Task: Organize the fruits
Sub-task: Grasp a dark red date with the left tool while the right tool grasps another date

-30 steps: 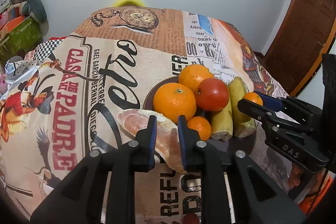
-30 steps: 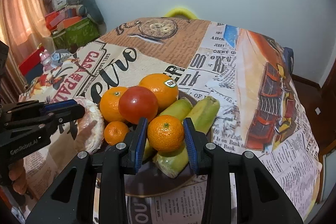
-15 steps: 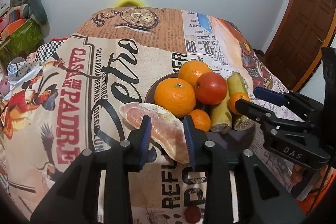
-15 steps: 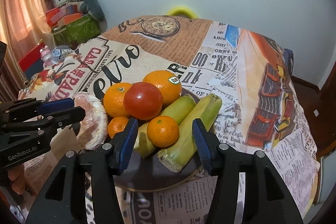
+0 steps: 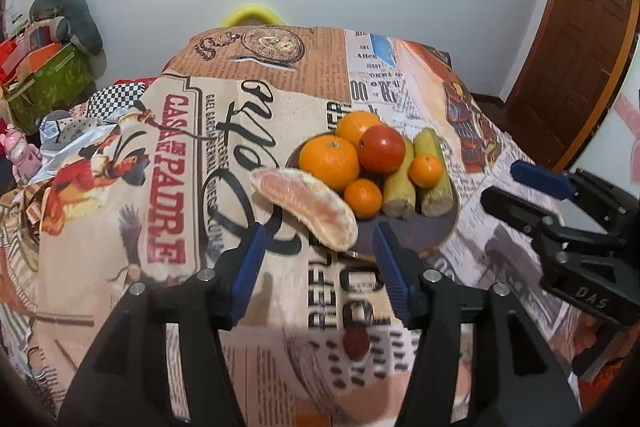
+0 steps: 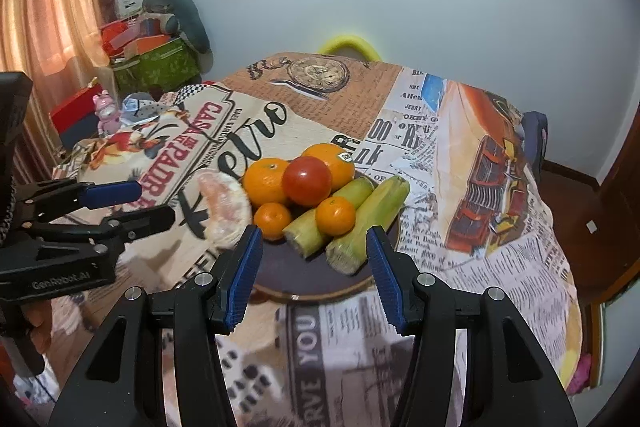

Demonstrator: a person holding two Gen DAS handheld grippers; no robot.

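While fruit hides the plate (image 6: 320,279), left claw (image 5: 318,259) open, right claw (image 6: 314,255) open.

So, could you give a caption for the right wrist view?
Open right gripper before a plate of oranges, tomato and corn.

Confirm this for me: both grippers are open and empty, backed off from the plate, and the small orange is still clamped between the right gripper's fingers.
Not quite. The right gripper holds nothing: in the right wrist view its jaws stand wide apart, and the small orange rests on the corn cobs on the plate, clear of both pads. The rest holds: the left gripper is also open and empty.
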